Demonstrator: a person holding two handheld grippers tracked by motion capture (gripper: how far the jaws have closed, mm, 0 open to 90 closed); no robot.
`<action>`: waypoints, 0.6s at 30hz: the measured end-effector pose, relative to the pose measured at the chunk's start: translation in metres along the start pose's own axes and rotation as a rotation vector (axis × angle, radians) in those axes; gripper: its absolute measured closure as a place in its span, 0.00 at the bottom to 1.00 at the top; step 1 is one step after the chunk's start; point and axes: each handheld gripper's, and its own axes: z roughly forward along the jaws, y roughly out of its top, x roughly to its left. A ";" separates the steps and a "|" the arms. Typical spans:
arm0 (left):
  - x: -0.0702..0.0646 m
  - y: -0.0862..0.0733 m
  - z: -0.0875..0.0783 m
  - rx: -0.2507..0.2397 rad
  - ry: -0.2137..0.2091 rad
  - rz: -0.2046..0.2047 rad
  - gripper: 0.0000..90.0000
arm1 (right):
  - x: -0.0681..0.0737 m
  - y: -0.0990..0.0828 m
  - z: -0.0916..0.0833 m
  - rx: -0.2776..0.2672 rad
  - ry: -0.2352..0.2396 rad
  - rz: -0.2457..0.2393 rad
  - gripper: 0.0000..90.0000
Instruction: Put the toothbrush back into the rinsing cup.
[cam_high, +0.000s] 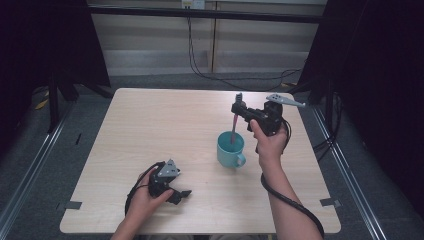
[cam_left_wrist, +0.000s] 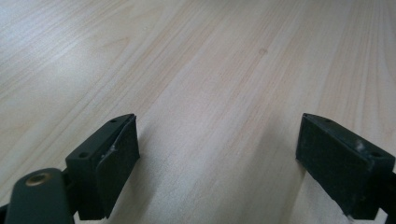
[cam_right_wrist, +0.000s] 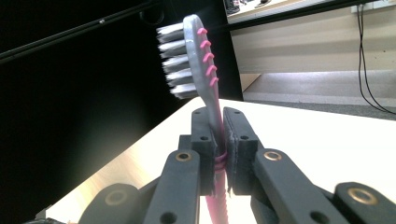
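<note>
On the pale wooden table stands a teal mug — above it the right gripper clamps a toothbrush, handle end inside the mug. The left gripper rests near the table's front edge, jaws apart — nothing between.

You will find no readable text, label, brand, number or sign in any view. The toothbrush clamped in your right tool carries no legible marking on its head or handle. The mug below that tool is plain. The tabletop ahead of your left tool shows wood grain alone.
</note>
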 end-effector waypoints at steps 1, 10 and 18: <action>0.000 0.000 0.000 0.000 0.000 0.000 0.14 | -0.002 -0.003 0.000 0.004 -0.002 0.003 0.93; 0.001 0.000 -0.001 0.013 0.003 0.012 0.14 | -0.008 -0.022 0.005 0.025 -0.010 0.015 0.93; 0.001 0.000 -0.001 0.013 0.000 0.012 0.14 | -0.012 -0.034 0.006 0.032 -0.024 0.018 0.93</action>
